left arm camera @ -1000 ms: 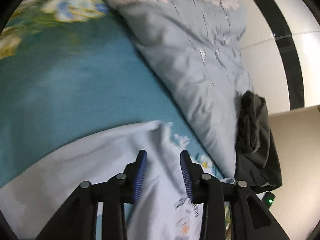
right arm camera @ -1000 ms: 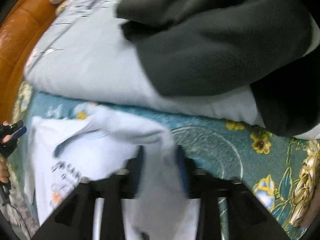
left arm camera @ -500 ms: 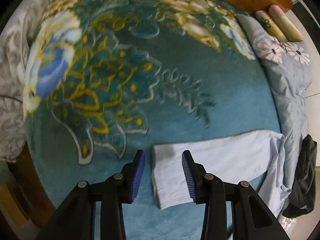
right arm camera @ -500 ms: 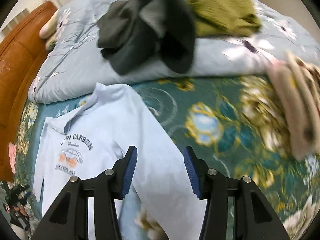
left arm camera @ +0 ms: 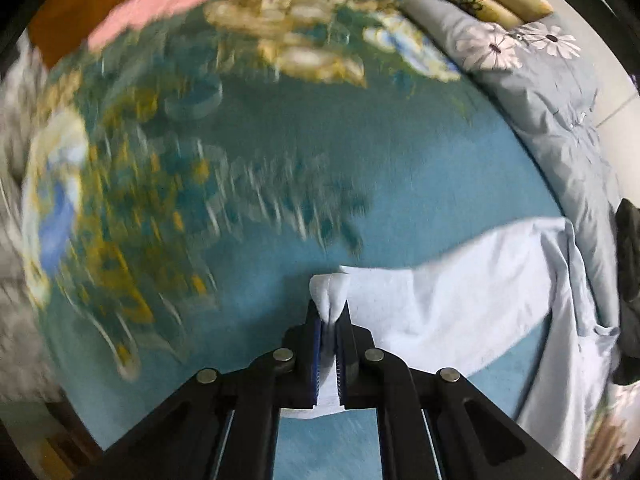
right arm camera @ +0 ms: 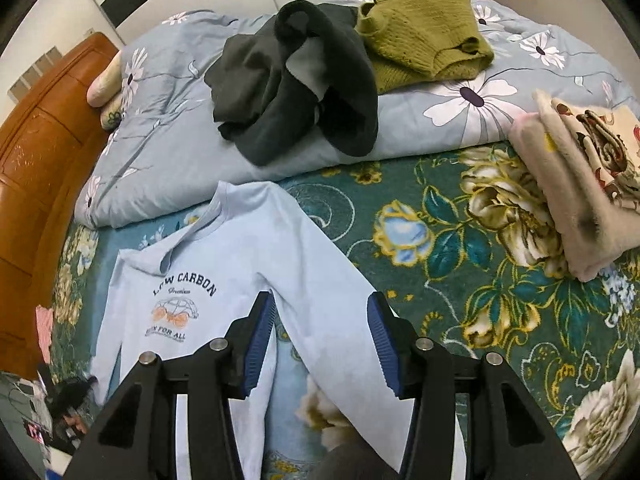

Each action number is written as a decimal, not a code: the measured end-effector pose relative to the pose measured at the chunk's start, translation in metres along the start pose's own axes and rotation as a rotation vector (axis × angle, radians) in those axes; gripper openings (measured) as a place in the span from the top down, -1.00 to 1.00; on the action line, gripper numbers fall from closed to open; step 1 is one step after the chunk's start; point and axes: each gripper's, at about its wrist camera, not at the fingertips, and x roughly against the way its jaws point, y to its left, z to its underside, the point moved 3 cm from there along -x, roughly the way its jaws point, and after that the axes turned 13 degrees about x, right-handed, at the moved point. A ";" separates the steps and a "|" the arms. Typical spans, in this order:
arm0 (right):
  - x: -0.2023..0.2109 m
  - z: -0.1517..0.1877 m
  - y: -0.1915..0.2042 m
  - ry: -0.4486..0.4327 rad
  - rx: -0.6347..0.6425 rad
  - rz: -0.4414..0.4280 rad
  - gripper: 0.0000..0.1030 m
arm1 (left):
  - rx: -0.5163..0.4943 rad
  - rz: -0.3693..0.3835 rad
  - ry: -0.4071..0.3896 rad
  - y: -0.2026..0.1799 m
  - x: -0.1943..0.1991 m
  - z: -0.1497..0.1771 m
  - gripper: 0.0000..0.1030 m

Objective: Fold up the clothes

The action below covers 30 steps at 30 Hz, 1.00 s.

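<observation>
Gripping a sleeve cuff (left arm camera: 329, 292) of the shirt (right arm camera: 256, 264), our left tongs (left arm camera: 329, 328) are pinched almost fully together, pale blue cloth bunched up between the blue pads. Sleeve runs from there off to the right across the teal blanket (left arm camera: 400, 184), lifted a bit at the cuff. Left view is motion-blurred.

Our right tongs (right arm camera: 320, 340) are spread wide, holding nothing, over the other sleeve (right arm camera: 340, 320); we can't tell if the pads touch the cloth.

No containers in view.

Shirt is light blue, long-sleeved, front up on the bed, "LOW CARBON" print (right arm camera: 184, 284) with a small orange car graphic, collar toward the grey floral quilt (right arm camera: 160, 152). On the quilt sit a dark crumpled garment (right arm camera: 296, 80) and an olive sweater (right arm camera: 424, 32), touching each other. Folded beige blanket (right arm camera: 576, 200) at right. Wooden headboard (right arm camera: 36, 152) at left.
</observation>
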 end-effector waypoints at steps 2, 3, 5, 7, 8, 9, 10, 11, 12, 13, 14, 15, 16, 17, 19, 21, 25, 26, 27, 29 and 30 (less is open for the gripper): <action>0.003 0.002 -0.003 0.003 0.005 0.014 0.04 | -0.030 -0.025 -0.050 -0.001 0.009 -0.019 0.88; 0.005 0.004 -0.005 0.005 0.004 0.026 0.04 | -0.049 -0.042 -0.078 -0.002 0.014 -0.030 0.88; 0.009 0.008 -0.013 0.009 -0.015 0.044 0.04 | -0.083 -0.073 -0.124 -0.007 0.018 -0.051 0.88; 0.011 0.013 -0.021 0.013 -0.041 0.058 0.04 | -0.102 -0.098 -0.146 -0.016 0.018 -0.070 0.87; 0.012 0.015 -0.024 0.016 -0.054 0.063 0.04 | -0.113 -0.114 -0.155 -0.020 0.016 -0.077 0.87; 0.012 0.018 -0.028 0.021 -0.072 0.068 0.04 | -0.125 -0.129 -0.154 -0.023 0.010 -0.083 0.87; 0.013 0.021 -0.031 0.026 -0.085 0.071 0.04 | -0.136 -0.142 -0.152 -0.025 0.005 -0.089 0.87; 0.013 0.024 -0.034 0.031 -0.094 0.073 0.04 | -0.145 -0.150 -0.144 -0.024 0.000 -0.094 0.87; 0.014 0.027 -0.036 0.036 -0.102 0.078 0.04 | -0.151 -0.158 -0.134 -0.024 -0.004 -0.097 0.87; 0.015 0.029 -0.037 0.041 -0.105 0.084 0.04 | -0.148 -0.159 -0.123 -0.026 -0.010 -0.099 0.87; 0.016 0.030 -0.037 0.043 -0.107 0.090 0.04 | -0.137 -0.152 -0.114 -0.028 -0.014 -0.099 0.87; 0.019 0.032 -0.038 0.043 -0.109 0.097 0.04 | -0.120 -0.136 -0.104 -0.026 -0.014 -0.097 0.87; 0.021 0.033 -0.040 0.043 -0.111 0.103 0.04 | -0.104 -0.120 -0.096 -0.025 -0.014 -0.095 0.80; 0.023 0.035 -0.041 0.043 -0.113 0.107 0.04 | -0.090 -0.102 -0.088 -0.024 -0.014 -0.092 0.80; 0.026 0.039 -0.043 0.043 -0.119 0.120 0.04 | -0.068 -0.056 -0.059 -0.022 -0.013 -0.085 0.80; 0.027 0.044 -0.047 0.049 -0.127 0.126 0.04 | -0.046 -0.047 -0.036 -0.017 -0.009 -0.078 0.55; 0.025 0.066 -0.067 0.076 -0.178 0.133 0.04 | 0.058 0.033 -0.020 -0.002 0.010 -0.054 0.19; 0.026 0.073 -0.073 0.081 -0.202 0.129 0.04 | 0.092 0.061 -0.006 0.001 0.015 -0.045 0.08; 0.027 0.081 -0.081 0.085 -0.231 0.121 0.04 | 0.122 0.090 0.009 0.004 0.020 -0.036 0.05; 0.028 0.097 -0.095 0.093 -0.288 0.106 0.04 | 0.160 0.144 0.039 0.004 0.027 -0.018 0.03; 0.029 0.106 -0.102 0.098 -0.324 0.092 0.04 | 0.160 0.164 0.054 0.001 0.031 -0.008 0.03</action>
